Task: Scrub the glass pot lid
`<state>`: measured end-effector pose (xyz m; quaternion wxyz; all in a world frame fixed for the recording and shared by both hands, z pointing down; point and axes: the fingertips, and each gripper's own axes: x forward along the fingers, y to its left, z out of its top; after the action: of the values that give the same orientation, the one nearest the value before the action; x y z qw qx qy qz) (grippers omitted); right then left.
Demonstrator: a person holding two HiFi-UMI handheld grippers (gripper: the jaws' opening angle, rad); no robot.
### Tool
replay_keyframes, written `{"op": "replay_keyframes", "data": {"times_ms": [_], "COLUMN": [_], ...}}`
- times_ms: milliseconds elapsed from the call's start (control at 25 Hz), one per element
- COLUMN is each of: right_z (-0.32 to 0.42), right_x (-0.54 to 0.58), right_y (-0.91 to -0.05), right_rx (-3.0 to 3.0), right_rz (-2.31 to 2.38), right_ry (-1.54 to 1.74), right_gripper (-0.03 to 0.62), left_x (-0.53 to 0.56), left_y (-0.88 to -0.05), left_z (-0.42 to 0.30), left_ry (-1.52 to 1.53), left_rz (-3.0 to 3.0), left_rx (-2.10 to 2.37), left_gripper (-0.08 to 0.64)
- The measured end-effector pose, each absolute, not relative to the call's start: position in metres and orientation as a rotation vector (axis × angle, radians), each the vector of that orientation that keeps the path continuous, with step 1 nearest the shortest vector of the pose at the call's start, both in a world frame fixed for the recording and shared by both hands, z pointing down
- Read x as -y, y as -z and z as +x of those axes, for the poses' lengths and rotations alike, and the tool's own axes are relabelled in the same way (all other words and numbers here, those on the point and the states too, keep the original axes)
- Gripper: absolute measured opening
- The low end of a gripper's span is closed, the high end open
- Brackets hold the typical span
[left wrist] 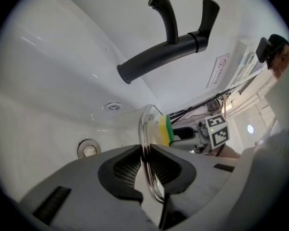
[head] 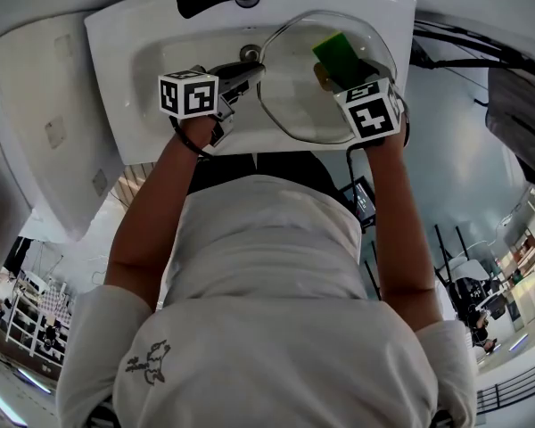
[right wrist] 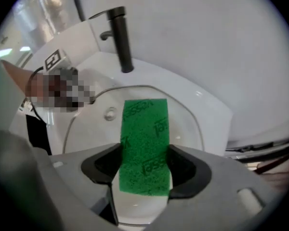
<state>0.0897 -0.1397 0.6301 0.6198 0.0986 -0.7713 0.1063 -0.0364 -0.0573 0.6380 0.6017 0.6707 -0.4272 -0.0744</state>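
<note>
Glass pot lid [head: 290,105] sits tilted over the white sink [head: 125,34], its rim clamped in the left gripper [left wrist: 147,165]. The right gripper [right wrist: 144,172] pinches a green-and-yellow sponge [right wrist: 144,129], yellow side toward the glass

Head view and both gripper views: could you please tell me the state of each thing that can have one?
glass lid: held up by its rim over the sink.
sponge: gripped, yellow side against the glass lid, green side outward.
left tongs: shut on the glass lid.
right tongs: shut on the sponge.
faucet: no water running.
</note>
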Motion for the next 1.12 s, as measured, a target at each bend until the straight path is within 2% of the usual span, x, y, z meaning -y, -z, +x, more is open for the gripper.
{"op": "replay_keyframes", "data": {"times_ms": [280,920,1120], "right_z": [0.100,0.030,0.035], "right_x": [0.186,0.085,0.057], "right_y": [-0.636,-0.646,-0.638], "right_rx": [1.715,1.776,1.825], "right_rz": [0.369,0.114,0.051], "right_ry": [-0.210,-0.126,-0.257], "right_gripper": [0.293,0.290,0.292], "left_x": [0.058,0.058,0.057], "left_y": [-0.637,-0.639,-0.639], "left_z": [-0.036,-0.037,-0.038], "left_ry": [0.159,0.185,0.214], "left_rz": [1.564,1.539,1.525], "left_rx": [0.986,1.021,1.032], "left_gripper": [0.061,0.061,0.060]}}
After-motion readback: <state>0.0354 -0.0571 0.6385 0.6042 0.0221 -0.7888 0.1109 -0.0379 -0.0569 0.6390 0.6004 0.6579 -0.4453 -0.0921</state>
